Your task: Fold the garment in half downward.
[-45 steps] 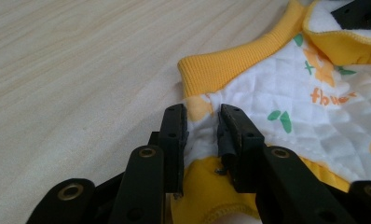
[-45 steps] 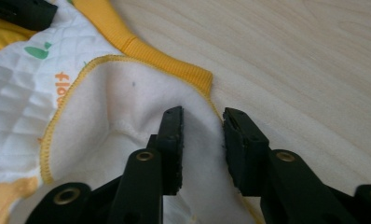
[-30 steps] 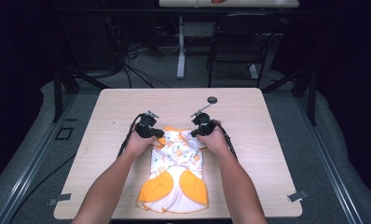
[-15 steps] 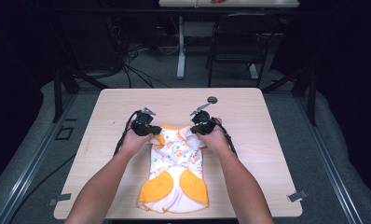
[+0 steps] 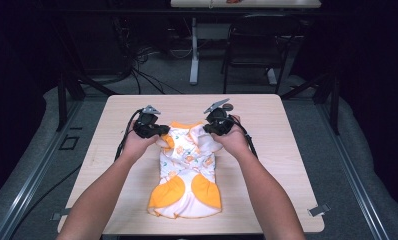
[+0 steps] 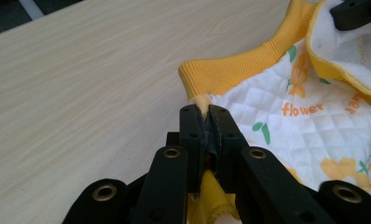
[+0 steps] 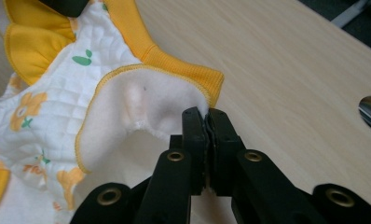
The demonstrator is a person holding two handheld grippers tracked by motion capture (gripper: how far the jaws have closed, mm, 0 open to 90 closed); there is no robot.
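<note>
Left gripper [image 6: 203, 112] clamped on garment [image 5: 187, 170] yellow ribbed edge; right gripper [image 7: 207, 114] pinched on white fleece lining at neck. Garment's collar end lifted off table [image 5: 287, 150], orange-patched end flat near front edge.

The word "flower" is printed in orange letters on the white quilted fabric of the small garment [image 6: 309, 116], right of centre in the left gripper view. More orange lettering sits at the right edge of that frame, cut off and too partial to read.
</note>
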